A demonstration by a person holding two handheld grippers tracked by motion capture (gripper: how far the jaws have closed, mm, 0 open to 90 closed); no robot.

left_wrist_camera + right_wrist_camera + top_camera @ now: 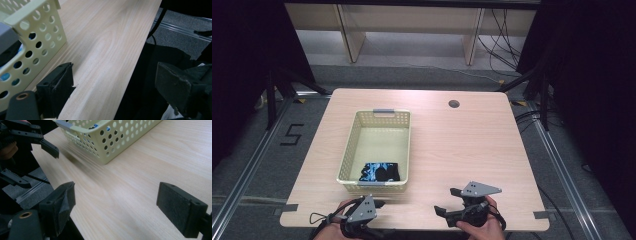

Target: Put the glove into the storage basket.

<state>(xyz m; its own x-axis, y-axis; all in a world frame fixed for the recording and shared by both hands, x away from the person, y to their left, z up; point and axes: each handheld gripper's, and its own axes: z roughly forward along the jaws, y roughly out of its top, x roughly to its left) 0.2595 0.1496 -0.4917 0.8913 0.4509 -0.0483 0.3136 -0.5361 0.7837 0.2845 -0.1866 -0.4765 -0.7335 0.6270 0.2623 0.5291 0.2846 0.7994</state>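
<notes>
Both grippers parked at near desk (pixel 462 145) edge, nothing held. Left gripper (pixel 374 204) jaws spread wide, empty, sitting just off the basket's near corner. Right gripper (pixel 447 202) also spread wide, empty, over bare wood well right of the basket (pixel 349 145).

Risks:
- Left gripper very close to the basket wall; a sideways swing likely clips the rim and skids the basket, looks like light plastic.
- Left gripper partly overhanging the desk edge per its own view; a low approach could catch the edge.
- Grab through the near rim could snag the grey handle clip (pixel 372 183) rather than the contents.
- Contents look soft and floppy; a shallow pinch probably takes one layer only, or lifts the basket too.

Containers:
- Cream perforated basket, left of desk centre, long axis running away.
- Inside: dark item with blue pattern (pixel 379 172), likely folded cloth, bunched at the near end. Exact type unclear.
- Remaining basket floor bare.
</notes>
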